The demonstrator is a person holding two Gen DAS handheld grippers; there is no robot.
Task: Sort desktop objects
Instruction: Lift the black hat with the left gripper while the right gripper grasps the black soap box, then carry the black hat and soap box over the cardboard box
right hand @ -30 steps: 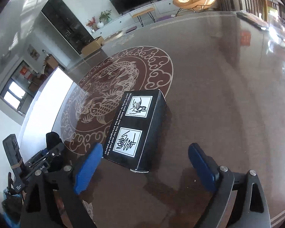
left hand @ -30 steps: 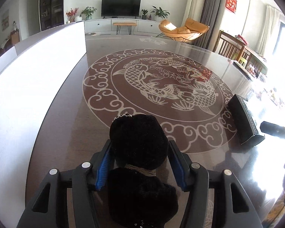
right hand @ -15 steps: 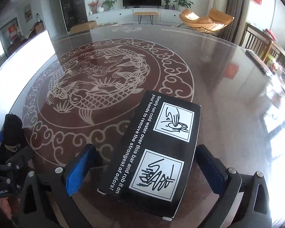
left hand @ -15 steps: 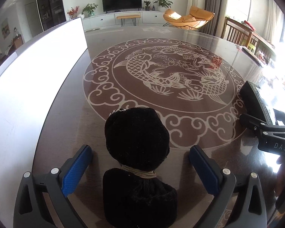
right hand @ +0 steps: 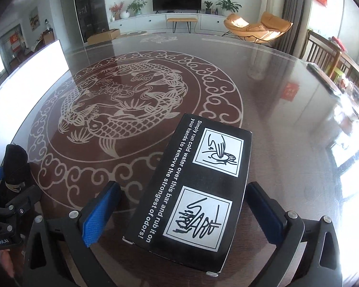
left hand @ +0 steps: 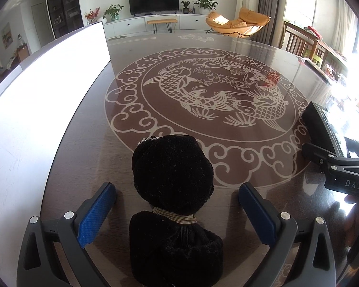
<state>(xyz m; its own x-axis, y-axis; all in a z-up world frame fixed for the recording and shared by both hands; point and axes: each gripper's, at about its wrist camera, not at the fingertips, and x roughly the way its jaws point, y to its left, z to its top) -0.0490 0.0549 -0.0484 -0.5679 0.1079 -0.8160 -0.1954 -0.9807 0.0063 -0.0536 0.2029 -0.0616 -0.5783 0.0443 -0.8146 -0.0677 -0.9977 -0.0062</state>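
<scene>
A black fuzzy drawstring pouch (left hand: 173,191) stands on the dark table between the spread blue-padded fingers of my left gripper (left hand: 177,205), which is open and not touching it. The pouch also shows at the far left of the right wrist view (right hand: 15,165). A black box with white printed text and two pictograms (right hand: 193,186) lies flat on the table between the spread fingers of my right gripper (right hand: 184,205), which is open around it without contact. The box also shows at the right of the left wrist view (left hand: 323,126), with the right gripper's body behind it.
The round table top (left hand: 203,95) bears a pale fish medallion. A tall white panel (left hand: 47,83) stands along the table's left side. Wooden chairs (left hand: 296,40) and small items sit at the far right edge. A living room lies beyond.
My left gripper has let go of the pouch and its fingers have spread wide. My right gripper has swung round and moved in so the box now lies between its open fingers.
</scene>
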